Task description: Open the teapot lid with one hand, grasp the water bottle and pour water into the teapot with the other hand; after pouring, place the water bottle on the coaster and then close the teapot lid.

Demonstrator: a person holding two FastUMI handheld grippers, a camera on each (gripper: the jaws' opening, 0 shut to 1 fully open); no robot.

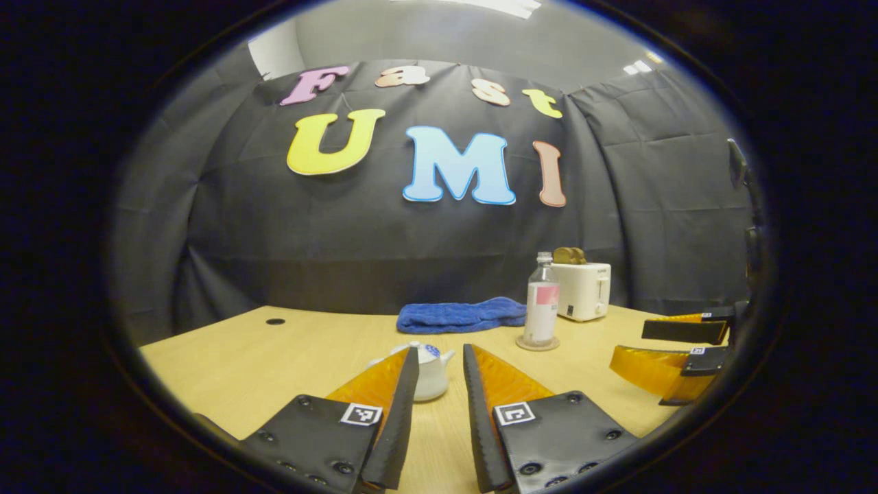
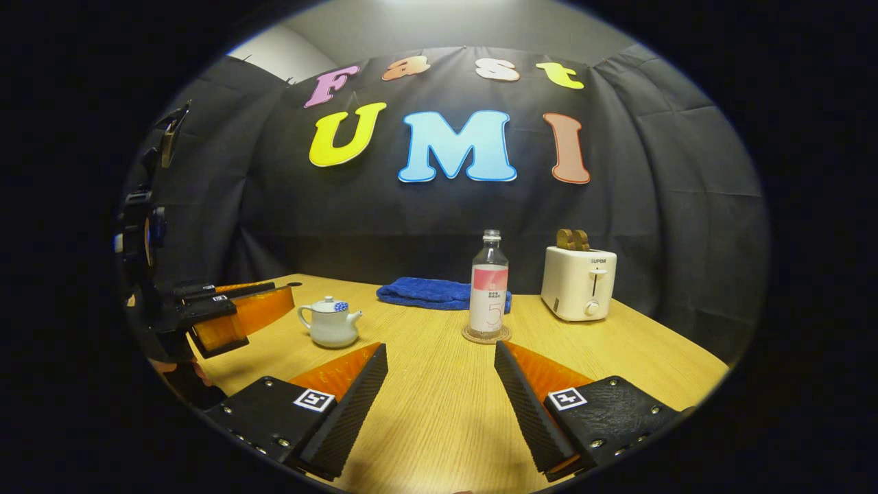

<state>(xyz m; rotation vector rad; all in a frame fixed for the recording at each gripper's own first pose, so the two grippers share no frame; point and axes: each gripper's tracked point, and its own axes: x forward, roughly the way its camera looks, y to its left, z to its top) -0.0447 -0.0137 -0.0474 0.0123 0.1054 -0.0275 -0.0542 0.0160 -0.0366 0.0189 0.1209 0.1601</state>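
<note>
A small white teapot (image 2: pixel 330 322) with its lid on stands on the wooden table (image 2: pixel 439 412), left of centre in the right gripper view. In the left gripper view the teapot (image 1: pixel 431 370) sits just beyond my left gripper (image 1: pixel 439 357), which is open and empty. A clear water bottle (image 2: pixel 489 283) with a pink label stands upright on a round coaster (image 2: pixel 486 335). My right gripper (image 2: pixel 440 353) is open, short of the bottle, with nothing between its fingers. The left gripper (image 2: pixel 233 309) shows at the left beside the teapot. The right gripper (image 1: pixel 675 350) shows at the right of the left gripper view.
A folded blue towel (image 2: pixel 429 291) lies at the back of the table behind the bottle. A white toaster (image 2: pixel 579 283) with bread in its slots stands at the back right. The table has a small round hole (image 1: pixel 275 321) near its far left corner.
</note>
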